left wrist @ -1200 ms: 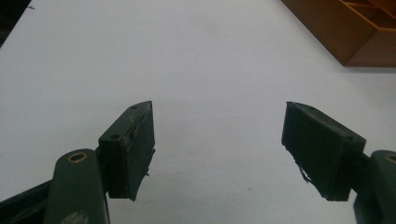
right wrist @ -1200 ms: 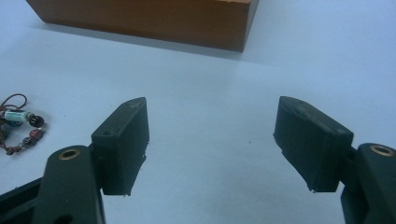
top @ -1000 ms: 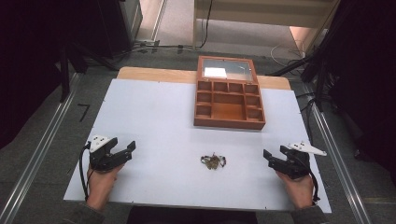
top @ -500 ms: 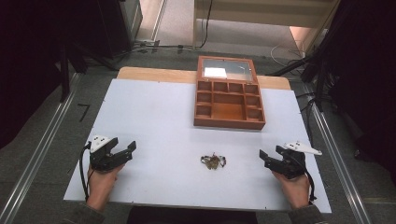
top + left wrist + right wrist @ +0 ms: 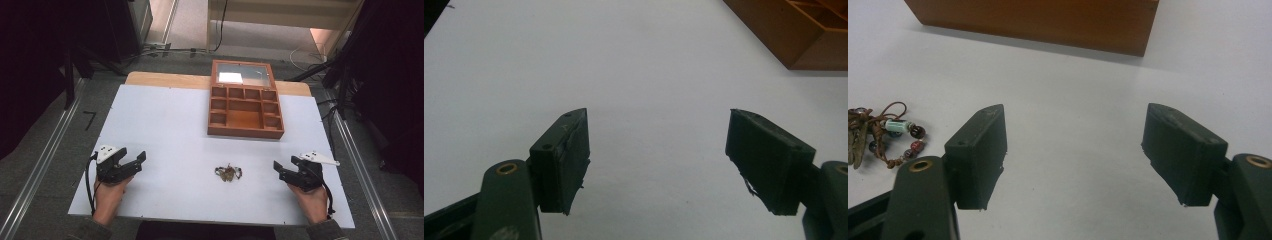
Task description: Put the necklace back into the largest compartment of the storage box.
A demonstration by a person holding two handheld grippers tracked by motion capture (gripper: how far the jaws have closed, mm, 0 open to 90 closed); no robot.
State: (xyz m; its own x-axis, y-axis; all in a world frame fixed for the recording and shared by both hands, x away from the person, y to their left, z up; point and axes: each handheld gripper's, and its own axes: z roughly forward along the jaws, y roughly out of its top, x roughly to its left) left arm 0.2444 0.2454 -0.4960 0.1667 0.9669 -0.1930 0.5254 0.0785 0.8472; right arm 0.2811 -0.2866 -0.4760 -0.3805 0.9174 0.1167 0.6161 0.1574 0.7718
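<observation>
A small tangle of beaded cord jewellery lies on the white tabletop near the front edge; it also sits left of my right jaws. My right gripper rests to its right, pointing at it, open with nothing between the jaws. My left gripper sits at the front left, open and empty. A brown wooden box with several compartments stands behind the jewellery, its glass lid folded back.
The box's front wall crosses the top of the right gripper view, and its corner shows at the top right of the left gripper view. Dark frames and cables surround the table. Bare white surface lies between both grippers.
My right gripper has edged slightly left toward the jewellery. The left gripper has stayed in place, and both stay open.
</observation>
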